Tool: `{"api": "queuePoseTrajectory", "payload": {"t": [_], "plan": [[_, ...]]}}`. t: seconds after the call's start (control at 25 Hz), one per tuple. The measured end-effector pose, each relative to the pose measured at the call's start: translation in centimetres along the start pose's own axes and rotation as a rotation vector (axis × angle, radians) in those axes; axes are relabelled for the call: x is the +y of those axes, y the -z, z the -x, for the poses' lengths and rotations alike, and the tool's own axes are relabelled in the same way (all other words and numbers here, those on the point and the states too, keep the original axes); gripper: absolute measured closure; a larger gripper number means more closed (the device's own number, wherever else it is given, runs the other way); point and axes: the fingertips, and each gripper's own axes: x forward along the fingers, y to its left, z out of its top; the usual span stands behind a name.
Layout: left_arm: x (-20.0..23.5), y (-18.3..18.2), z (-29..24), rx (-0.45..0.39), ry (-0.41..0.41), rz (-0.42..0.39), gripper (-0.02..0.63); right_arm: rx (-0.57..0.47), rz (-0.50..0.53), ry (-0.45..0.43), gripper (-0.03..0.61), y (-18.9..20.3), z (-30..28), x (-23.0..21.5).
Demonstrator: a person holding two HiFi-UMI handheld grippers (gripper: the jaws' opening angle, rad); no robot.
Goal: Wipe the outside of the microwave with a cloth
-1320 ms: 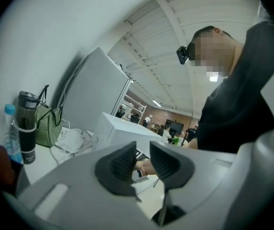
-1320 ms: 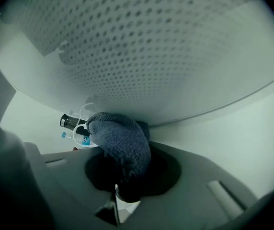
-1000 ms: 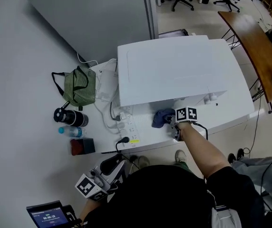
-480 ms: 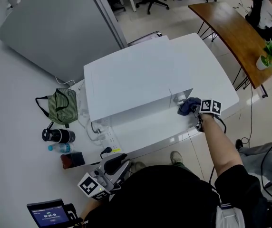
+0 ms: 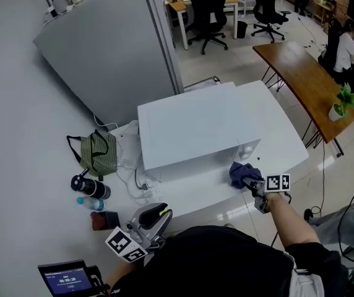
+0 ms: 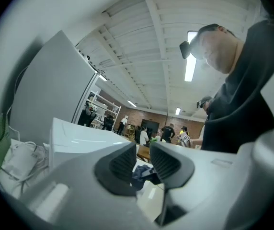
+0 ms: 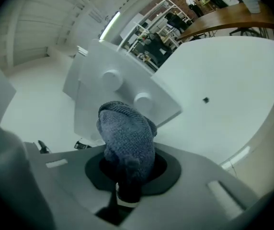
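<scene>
The right gripper (image 5: 253,185) has its jaws clamped on a bunched blue cloth (image 7: 127,137), held just in front of the two knobs (image 7: 110,78) at the right end of the white microwave (image 5: 192,129); whether cloth and panel touch cannot be told. The left gripper (image 6: 142,164) hangs low by the person's body, its jaws a narrow gap apart with nothing between them. On the white table (image 5: 282,147), left of the microwave, lie tangled white cables (image 5: 129,166), a green striped bag (image 5: 99,154), a black flask (image 5: 89,186) and a water bottle (image 5: 91,203).
</scene>
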Motion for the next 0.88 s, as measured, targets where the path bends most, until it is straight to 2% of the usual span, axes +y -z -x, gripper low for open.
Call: {"api": "queuePoseTrajectory", "payload": {"t": [0.2,0.44,0.56,0.64,0.88], "plan": [[1.5,-1.0,4.3,-0.044,0.049,0.000,0.526,-0.089,0.077,-0.144,0.522,1.6,0.7,10.5],[2.7,-0.4,6.6,-0.056,0.135,0.014,0.526,-0.218,0.226,-0.211,0.522,1.7,2.9,20.4],[0.2,-0.2,6.1,-0.055,0.183,0.028,0.526,-0.237,0.275,-0.231,0.522,2.3,5.1,22.2],[-2.4,-0.1,5.6,-0.046,0.202,0.007,0.526,-0.255,0.290,-0.253,0.522,2.7,7.4,22.5],[-10.4,0.8,2.5,-0.058,0.165,-0.037,0.526,-0.251,0.354,-0.329,0.522,4.5,15.2,21.2]]}}
